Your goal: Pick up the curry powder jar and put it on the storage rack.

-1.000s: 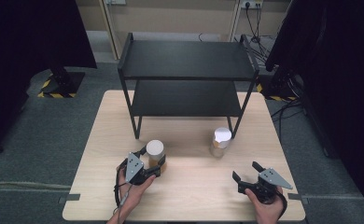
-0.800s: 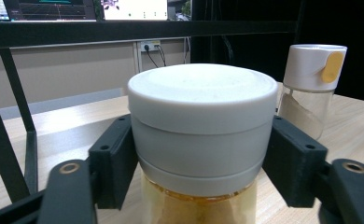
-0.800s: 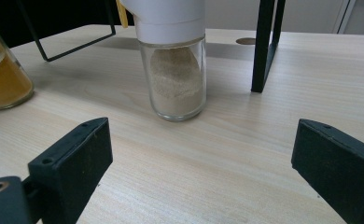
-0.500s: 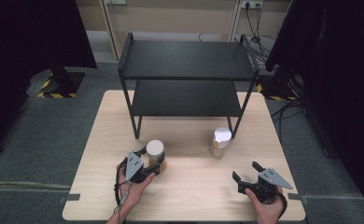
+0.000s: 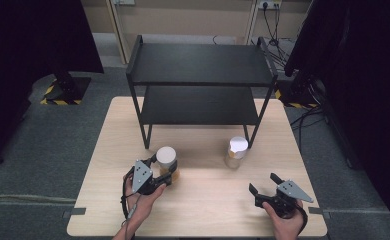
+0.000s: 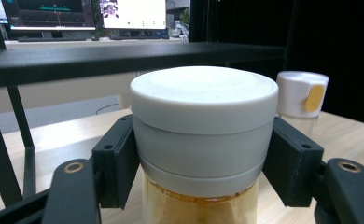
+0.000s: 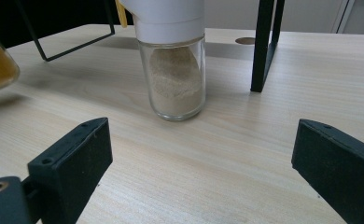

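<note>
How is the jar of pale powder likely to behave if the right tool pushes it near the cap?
The jar is tall with a narrow base, so it probably tips rather than slides. Its glass looks smooth, likely slippery and breakable. Half-full, it is probably light.

I look from one second ago to now and I see almost no change. My left gripper (image 5: 164, 171) moved a tiny bit, still hugging the yellow jar (image 5: 166, 161).

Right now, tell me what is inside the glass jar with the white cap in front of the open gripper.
The clear glass jar holds pale beige powder up to just under its white cap. The cap covers the jar's mouth, so anything beneath it cannot be seen.
</note>
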